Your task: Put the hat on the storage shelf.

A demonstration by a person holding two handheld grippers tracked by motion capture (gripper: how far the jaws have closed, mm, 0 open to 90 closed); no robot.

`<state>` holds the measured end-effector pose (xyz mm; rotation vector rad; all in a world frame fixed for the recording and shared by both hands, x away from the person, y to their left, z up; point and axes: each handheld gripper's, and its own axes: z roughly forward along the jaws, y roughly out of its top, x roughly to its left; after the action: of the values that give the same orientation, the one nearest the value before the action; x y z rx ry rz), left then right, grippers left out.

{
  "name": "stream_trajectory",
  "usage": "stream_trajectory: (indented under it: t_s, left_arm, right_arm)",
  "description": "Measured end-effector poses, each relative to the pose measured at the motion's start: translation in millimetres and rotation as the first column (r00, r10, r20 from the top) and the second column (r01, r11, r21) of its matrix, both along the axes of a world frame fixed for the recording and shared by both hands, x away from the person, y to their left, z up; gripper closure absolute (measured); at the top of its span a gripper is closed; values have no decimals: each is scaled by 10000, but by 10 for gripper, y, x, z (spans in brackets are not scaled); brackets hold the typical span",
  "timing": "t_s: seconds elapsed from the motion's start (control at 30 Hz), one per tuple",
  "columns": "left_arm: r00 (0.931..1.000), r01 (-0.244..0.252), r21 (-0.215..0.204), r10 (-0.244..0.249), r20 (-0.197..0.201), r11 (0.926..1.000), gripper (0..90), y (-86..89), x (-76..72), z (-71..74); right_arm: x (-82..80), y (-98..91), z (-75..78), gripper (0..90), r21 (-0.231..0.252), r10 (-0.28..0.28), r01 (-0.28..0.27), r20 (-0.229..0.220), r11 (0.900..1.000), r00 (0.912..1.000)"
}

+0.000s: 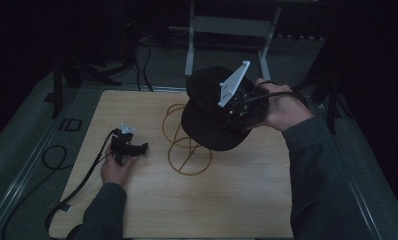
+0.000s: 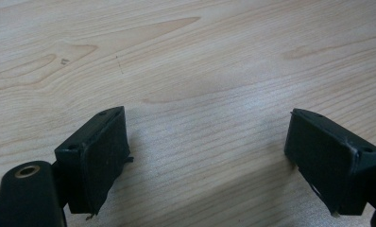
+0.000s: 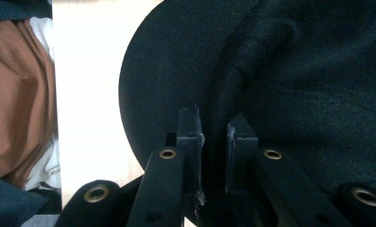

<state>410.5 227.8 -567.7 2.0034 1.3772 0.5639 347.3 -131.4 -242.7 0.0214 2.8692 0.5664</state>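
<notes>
A black cap [image 1: 209, 112] hangs above the middle of the wooden table [image 1: 152, 200], lifted clear of it. My right gripper [image 1: 236, 107] is shut on the cap; in the right gripper view its jaws pinch the seam where brim and crown meet [image 3: 213, 142]. A gold wire stand of looped rings [image 1: 184, 150] lies on the table under the cap's brim. My left gripper [image 1: 137, 148] rests low at the table's left, held by a hand. In the left gripper view its pads [image 2: 98, 156] stand wide apart over bare wood, nothing between them.
A black cable [image 1: 82, 180] trails from the left gripper off the table's left edge. Beyond the far edge stands a metal frame [image 1: 229, 30] on a dark floor. A brown and white cloth [image 3: 21, 99] lies past the table edge in the right gripper view.
</notes>
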Motion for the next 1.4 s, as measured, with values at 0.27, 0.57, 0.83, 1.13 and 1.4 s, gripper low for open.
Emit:
stream_trajectory:
  t_s: [0.27,0.57,0.83,1.13,1.4]
  left_arm:
    - [10000,-13,-21,13,-7,10000,137,-1,-1,0]
    - [10000,-8,-22,8,-9,10000,137,-1,-1,0]
    - [10000,-6,-1,6,4,10000,137,0,0,0]
    - [10000,-34,-41,34,11,10000,137,-3,0,-2]
    - [10000,-14,-16,14,18,10000,137,-1,1,-1]
  right_arm:
    - [2,109,1,802,-64,187,-186,30,9998,9998]
    - [22,242,-27,799,-121,453,-453,-44,9989,9990]
    - [58,387,-89,799,-280,491,-492,-41,9984,9988]
    - [56,643,-163,797,-363,885,-892,-189,9954,9959]
    - [111,803,-295,793,-475,980,-999,-405,9939,9944]
